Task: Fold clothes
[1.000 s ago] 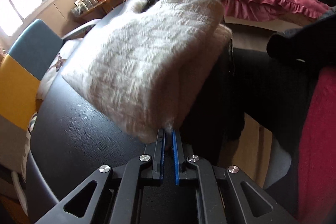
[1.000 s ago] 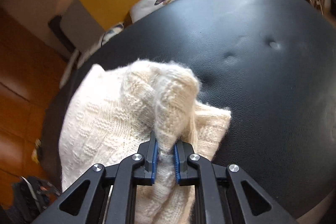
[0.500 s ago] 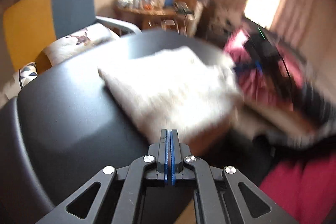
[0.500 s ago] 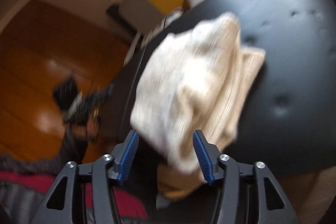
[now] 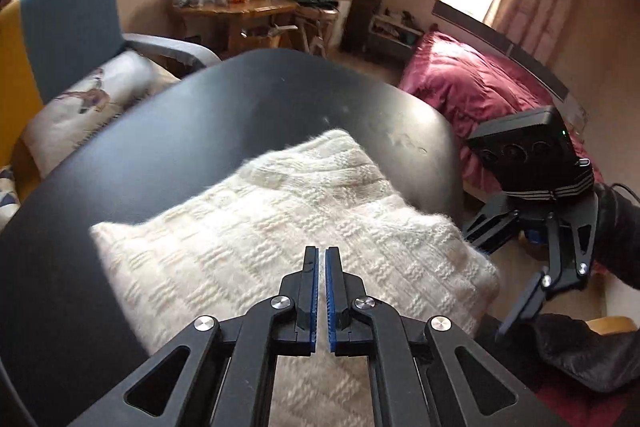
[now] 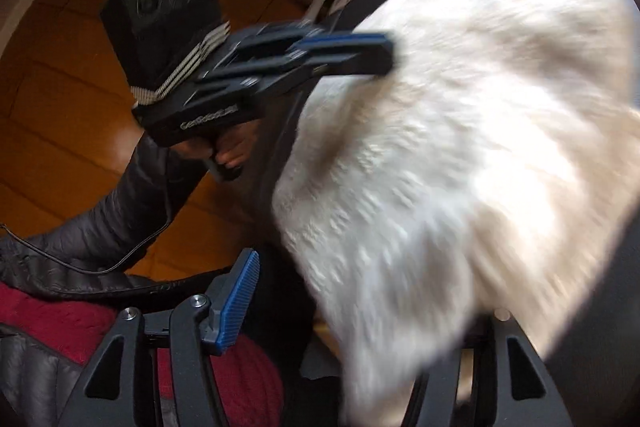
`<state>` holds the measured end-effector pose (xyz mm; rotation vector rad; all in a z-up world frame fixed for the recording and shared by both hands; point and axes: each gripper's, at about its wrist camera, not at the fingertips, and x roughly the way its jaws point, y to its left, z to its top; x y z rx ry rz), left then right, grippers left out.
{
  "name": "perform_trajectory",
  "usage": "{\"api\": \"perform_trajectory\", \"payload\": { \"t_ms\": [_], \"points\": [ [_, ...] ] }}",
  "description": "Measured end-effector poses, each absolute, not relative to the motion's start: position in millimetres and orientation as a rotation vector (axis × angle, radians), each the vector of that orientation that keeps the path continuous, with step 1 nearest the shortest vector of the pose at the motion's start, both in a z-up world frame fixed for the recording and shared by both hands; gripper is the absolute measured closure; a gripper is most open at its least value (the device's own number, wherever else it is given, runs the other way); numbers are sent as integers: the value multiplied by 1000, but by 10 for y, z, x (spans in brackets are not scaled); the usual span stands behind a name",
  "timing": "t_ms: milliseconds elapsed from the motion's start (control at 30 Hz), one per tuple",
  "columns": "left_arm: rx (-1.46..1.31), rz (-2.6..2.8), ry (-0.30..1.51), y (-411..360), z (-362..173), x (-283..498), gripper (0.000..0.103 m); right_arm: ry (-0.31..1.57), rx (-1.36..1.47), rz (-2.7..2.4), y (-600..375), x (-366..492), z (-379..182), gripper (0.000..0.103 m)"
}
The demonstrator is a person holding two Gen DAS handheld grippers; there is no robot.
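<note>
A cream knitted sweater [image 5: 280, 227] lies folded on the black leather table [image 5: 140, 155]. My left gripper [image 5: 322, 251] hovers above the sweater's near part, shut and holding nothing. The right wrist view shows it from the side, left gripper [image 6: 386, 55] at the sweater's [image 6: 460, 167] far edge. My right gripper [image 5: 496, 283] hangs off the table's right edge beside the sweater, its jaws opening. In its own view the right gripper [image 6: 368, 287] has one blue pad [image 6: 236, 303] bare. The blurred sweater corner hides the other finger, and no pad presses on the cloth.
A blue and yellow armchair [image 5: 68, 23] with a printed cushion [image 5: 84, 107] stands left of the table. Behind are a cluttered wooden desk [image 5: 240, 11] and a bed with a magenta quilt [image 5: 472, 87]. A dark sleeve [image 6: 120, 211], red clothing [image 6: 60, 323] and wooden floor [image 6: 60, 99] lie near me.
The right gripper has let go of the sweater's fold, opened and drawn back toward the table's edge. The left gripper has lifted off the sweater's corner and swung over it, still shut.
</note>
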<state>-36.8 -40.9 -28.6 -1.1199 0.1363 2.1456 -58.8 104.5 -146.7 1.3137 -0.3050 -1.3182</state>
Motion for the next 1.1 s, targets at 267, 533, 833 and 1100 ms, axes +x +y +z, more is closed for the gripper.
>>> {"api": "perform_trajectory", "payload": {
  "t_ms": [267, 533, 833, 1100],
  "points": [
    [-1199, 2127, 270, -219, -681, -501, 99, -54, 1459, -1123, 1060, -360, -1624, 62],
    [-1129, 2185, 431, -117, -719, -357, 99, -163, 1432, -1447, 1735, -400, -1304, 58],
    [-1078, 2283, 270, -482, -398, 41, 99, -357, 1265, -1695, 1955, 329, -781, 56],
    [-1107, 2271, 141, -587, -537, 297, 92, -284, 1269, -2043, 1605, 652, -921, 59]
  ]
}}
